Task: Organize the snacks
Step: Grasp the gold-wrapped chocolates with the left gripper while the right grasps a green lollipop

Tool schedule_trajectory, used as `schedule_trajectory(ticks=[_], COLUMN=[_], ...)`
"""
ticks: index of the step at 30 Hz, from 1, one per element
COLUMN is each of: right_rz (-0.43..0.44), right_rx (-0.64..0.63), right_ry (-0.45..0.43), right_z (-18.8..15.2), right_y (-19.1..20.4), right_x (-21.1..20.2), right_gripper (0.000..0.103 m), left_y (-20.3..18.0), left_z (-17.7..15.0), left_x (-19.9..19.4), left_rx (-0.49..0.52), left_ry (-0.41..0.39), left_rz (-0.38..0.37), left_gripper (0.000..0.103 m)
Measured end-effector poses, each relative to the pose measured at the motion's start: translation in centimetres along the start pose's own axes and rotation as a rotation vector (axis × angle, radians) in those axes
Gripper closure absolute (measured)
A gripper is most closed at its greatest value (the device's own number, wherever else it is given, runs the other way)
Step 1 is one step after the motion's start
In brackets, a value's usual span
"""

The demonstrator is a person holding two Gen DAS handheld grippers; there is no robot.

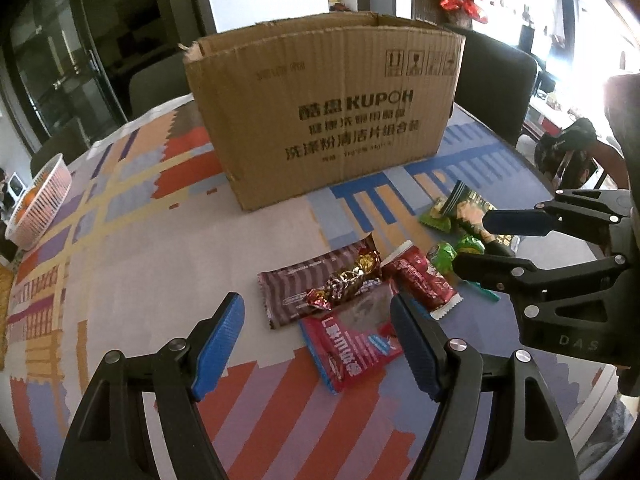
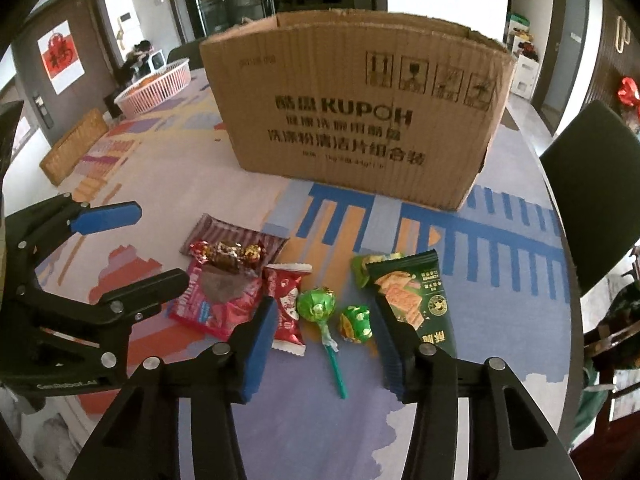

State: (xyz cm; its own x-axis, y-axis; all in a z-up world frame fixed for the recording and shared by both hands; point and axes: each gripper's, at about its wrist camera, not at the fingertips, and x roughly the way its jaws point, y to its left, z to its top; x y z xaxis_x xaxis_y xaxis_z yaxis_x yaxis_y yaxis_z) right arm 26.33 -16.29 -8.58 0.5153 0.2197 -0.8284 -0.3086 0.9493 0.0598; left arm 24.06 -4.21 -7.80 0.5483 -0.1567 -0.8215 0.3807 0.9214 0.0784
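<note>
The snacks lie in a bunch on the surface (image 2: 208, 168), just near of the box (image 2: 360, 116). Only the right view shows the whole lollipop (image 2: 320, 312) and the green pack (image 2: 416, 300). In the left view the right gripper (image 1: 468, 240) hides part of them. The left gripper (image 1: 316, 324) has wide fingers above the red pack (image 1: 348, 348). The right gripper's fingers are half apart around the lollipop, holding nothing. A basket (image 1: 40, 204) sits far left.

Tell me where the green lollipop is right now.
In the right wrist view the green lollipop lies on the tablecloth between the right gripper's open fingers, flanked by the small red packet and a green wrapped candy.
</note>
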Motion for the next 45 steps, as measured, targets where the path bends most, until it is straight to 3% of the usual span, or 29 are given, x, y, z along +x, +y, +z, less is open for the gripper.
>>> schedule_trajectory(ticks=[11, 29, 31, 33, 45], right_rz=[-0.005, 0.013, 0.037, 0.069, 0.072], right_rx=[-0.023, -0.108, -0.118, -0.108, -0.11], right_ry=[0.046, 0.078, 0.099, 0.127, 0.151], right_z=[0.2, 1.4, 1.6, 1.9, 1.6], right_y=[-0.2, 0.4, 0.4, 0.2, 0.3], right_x=[1.8, 3.5, 3.7, 4.0, 4.4], right_gripper=[0.063, 0.066, 0.075, 0.076, 0.078], left_y=[0.0, -0.3, -0.4, -0.4, -0.1], left_z=[0.9, 1.6, 1.7, 1.7, 1.5], left_x=[2.4, 5.0, 5.1, 5.2, 4.7], left_rx=[0.029, -0.016, -0.024, -0.033, -0.068], left_ry=[0.021, 0.078, 0.086, 0.092, 0.089], left_rz=[-0.024, -0.108, -0.118, -0.126, -0.125], left_gripper=[0.037, 0.068, 0.074, 0.078, 0.084])
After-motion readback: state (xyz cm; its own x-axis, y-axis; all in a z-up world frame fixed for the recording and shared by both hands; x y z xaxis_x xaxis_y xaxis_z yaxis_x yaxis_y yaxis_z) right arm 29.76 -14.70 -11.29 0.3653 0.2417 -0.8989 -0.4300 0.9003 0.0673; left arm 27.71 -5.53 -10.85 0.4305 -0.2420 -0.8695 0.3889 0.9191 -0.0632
